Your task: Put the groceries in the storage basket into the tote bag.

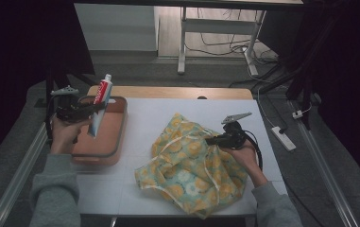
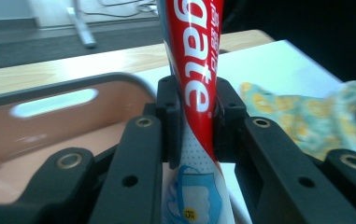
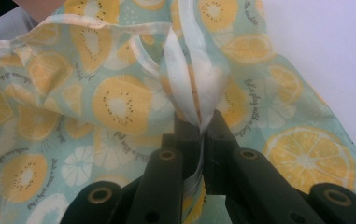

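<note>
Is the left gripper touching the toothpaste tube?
Touching. The left gripper view shows the left gripper with both jaws pressed against the tube.

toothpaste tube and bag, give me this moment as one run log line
left gripper: shut on toothpaste tube, above pink tray | right gripper: shut on fruit-print bag | bag on table

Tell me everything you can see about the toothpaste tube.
The toothpaste tube is red and white with large white letters and a white cap on top. It looks like soft plastic. It stands nearly upright, slightly tilted, lifted above the pink tray at the table's left. The left gripper is shut on its middle; nothing else touches it.
</note>
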The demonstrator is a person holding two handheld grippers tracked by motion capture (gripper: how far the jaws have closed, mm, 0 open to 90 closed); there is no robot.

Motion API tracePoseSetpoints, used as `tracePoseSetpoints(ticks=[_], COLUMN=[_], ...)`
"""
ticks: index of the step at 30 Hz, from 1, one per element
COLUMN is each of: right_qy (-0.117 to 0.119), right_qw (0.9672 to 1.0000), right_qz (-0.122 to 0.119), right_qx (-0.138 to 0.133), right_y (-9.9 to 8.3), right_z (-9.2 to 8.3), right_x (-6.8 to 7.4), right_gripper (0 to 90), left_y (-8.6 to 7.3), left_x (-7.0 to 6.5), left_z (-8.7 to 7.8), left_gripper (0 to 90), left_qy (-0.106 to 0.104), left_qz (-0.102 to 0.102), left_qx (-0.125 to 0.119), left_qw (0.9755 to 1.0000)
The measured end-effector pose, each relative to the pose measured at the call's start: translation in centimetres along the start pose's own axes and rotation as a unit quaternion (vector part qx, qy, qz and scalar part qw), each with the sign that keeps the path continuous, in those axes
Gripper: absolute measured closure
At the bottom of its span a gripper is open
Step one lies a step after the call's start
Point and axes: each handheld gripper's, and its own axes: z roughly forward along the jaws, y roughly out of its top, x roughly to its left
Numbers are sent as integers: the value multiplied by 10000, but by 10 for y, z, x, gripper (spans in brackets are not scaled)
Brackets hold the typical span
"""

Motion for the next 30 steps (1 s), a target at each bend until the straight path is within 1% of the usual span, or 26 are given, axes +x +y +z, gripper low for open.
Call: tracePoseSetpoints(ticks=[2,5,10,14,16,19,21,23,24,25,27,30], right_qy=[-1,-4,0,5,5,15,13,6,10,14,16,32], right_qw=[10000,10000,10000,10000,10000,10000,10000,10000,10000,9999,9999,9995], right_qz=[-1,5,-2,5,-3,-2,-4,18,43,69,70,115], right_qx=[7,17,2,-15,-32,-47,-44,-54,-75,-109,-155,-276], right_y=[0,0,0,0,1,1,1,1,1,1,2,4], right_z=[0,1,0,0,-1,0,0,0,-1,-1,-3,-7], right_x=[0,0,0,0,0,1,1,0,0,1,3,6], right_gripper=[855,855,855,855,855,856,856,857,857,857,857,858], left_y=[2,4,10,13,14,16,17,18,18,19,20,21], left_x=[-6,-17,-37,-52,-61,-75,-85,-96,-96,-107,-117,-133], left_z=[2,7,15,18,19,20,21,24,24,28,32,38], left_gripper=[763,762,762,763,762,762,762,762,762,762,762,762], left_qy=[-148,-297,-583,-799,-872,-1029,-1154,-1297,-1297,-1495,-1736,-1977], left_qz=[33,173,416,580,663,809,925,1044,1044,1151,1244,1429], left_qx=[-1,24,73,61,53,75,103,131,131,156,187,254], left_qw=[9999,9994,9974,9951,9940,9914,9890,9859,9859,9819,9767,9695])
